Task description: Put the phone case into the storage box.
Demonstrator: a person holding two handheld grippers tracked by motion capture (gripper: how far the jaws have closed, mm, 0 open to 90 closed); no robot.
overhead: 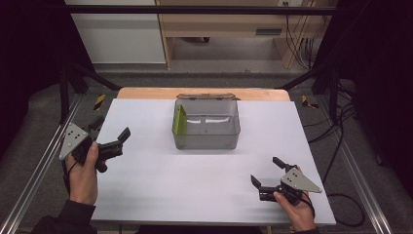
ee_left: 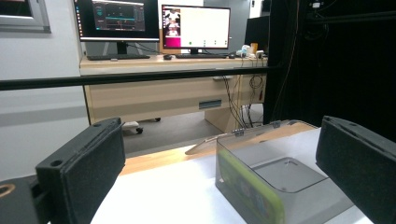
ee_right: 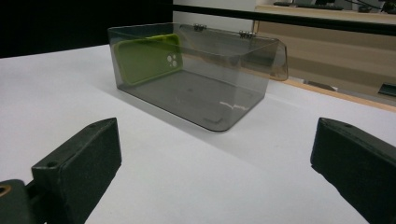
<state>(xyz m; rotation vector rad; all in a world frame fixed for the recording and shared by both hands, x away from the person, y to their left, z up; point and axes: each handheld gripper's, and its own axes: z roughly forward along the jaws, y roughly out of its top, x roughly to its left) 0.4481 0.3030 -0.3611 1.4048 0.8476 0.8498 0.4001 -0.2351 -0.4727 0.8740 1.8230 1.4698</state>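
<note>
Leaning inside clear box, green phone case against its wall, left gripper and right gripper gaping, empty

The left black two-jaw gripper has blocky matte jaws, each with a small round hole near its tip, and a grey three-cornered plate dotted with dark screws on top. The right black two-jaw gripper matches it (same plate, same thin black cable). Dark sleeves cover both forearms.
</note>
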